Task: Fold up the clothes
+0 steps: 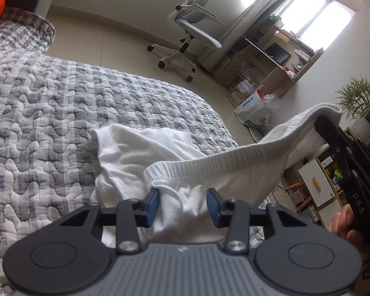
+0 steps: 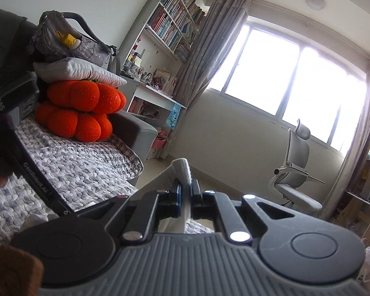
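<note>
A white garment (image 1: 140,153) lies crumpled on the grey quilted bed cover (image 1: 49,103). Its ribbed waistband (image 1: 222,162) is stretched up to the right, where my right gripper (image 1: 319,120) is shut on its end. In the right wrist view the right gripper (image 2: 187,192) pinches that white ribbed band (image 2: 183,170), which sticks up between the pads. My left gripper (image 1: 183,204) is open, its blue pads (image 1: 153,203) on either side of a bunch of the white cloth just below the waistband.
An office chair (image 1: 192,24) stands on the tiled floor beyond the bed. A desk with shelves (image 1: 266,59) and bags (image 1: 251,108) are to the right, with a plant (image 1: 360,98). Orange cushions (image 2: 79,113) and a bag (image 2: 69,42) sit on the sofa.
</note>
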